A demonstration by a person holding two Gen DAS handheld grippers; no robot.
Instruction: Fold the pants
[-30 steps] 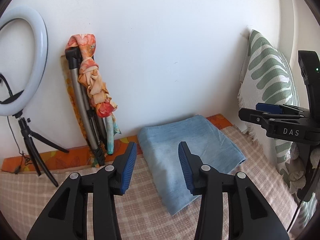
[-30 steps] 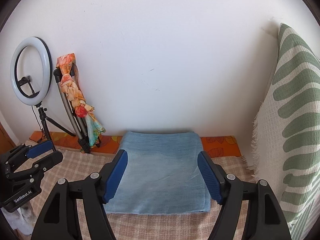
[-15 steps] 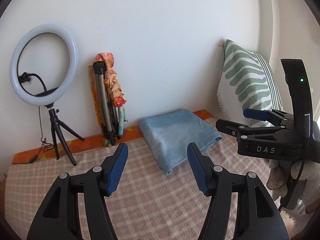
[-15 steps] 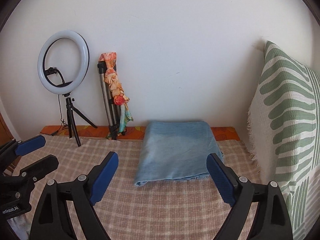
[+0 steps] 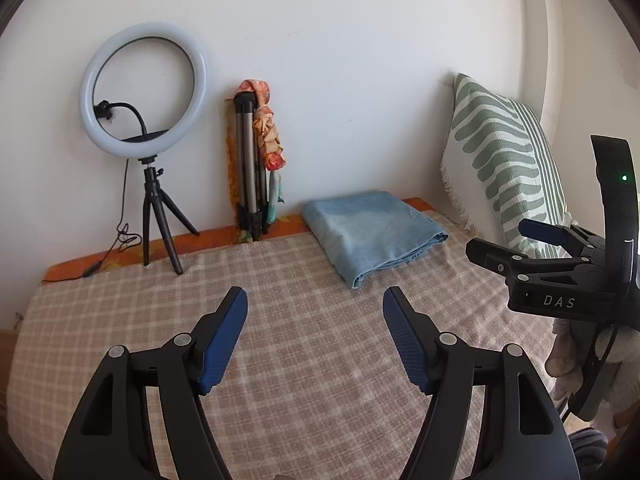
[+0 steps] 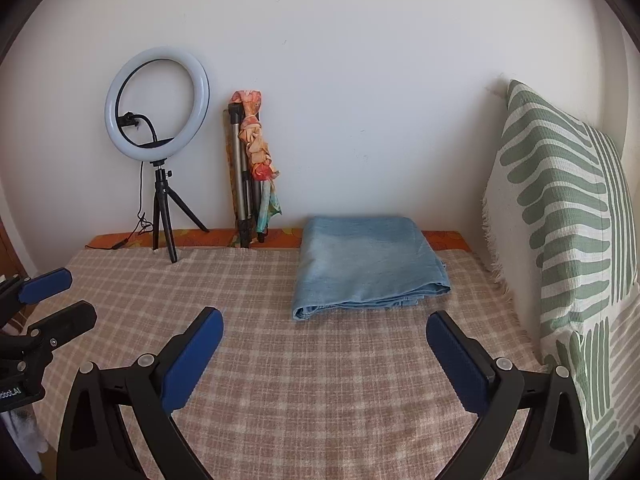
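Pants (image 6: 368, 264), pale blue denim and folded into a thick rectangle, lay on the bed (image 6: 320, 360) near its far edge, right of the frame's centre in the right wrist view and close to the white wall (image 6: 360, 80). Their folded edges faced the camera, layers stacked and showing at the near left corner. A checked beige blanket covered the bed, with an orange patterned strip showing along the wall.

In the lower part of that view the right hand-held gripper (image 6: 324, 330) stood with its blue-padded jaws spread very wide, having just been opening, with nothing between them but bare blanket; the pants lay apart from it, further up the frame. The left hand-held gripper (image 5: 314, 304) filled the bottom of the left wrist view, its jaws also parted and just opened further, though less wide, and empty too. From there the pants (image 5: 374, 232) sat to the upper right, well clear of its fingertips.

At the upper left a ring light (image 6: 157, 104) stood on a small black tripod by the wall. Just right of it a folded tripod (image 6: 242, 176) leaned upright against the wall, wrapped with an orange flowered cloth (image 6: 256, 140). A green-and-white leaf-patterned pillow (image 6: 568, 240) stood propped along the right edge.
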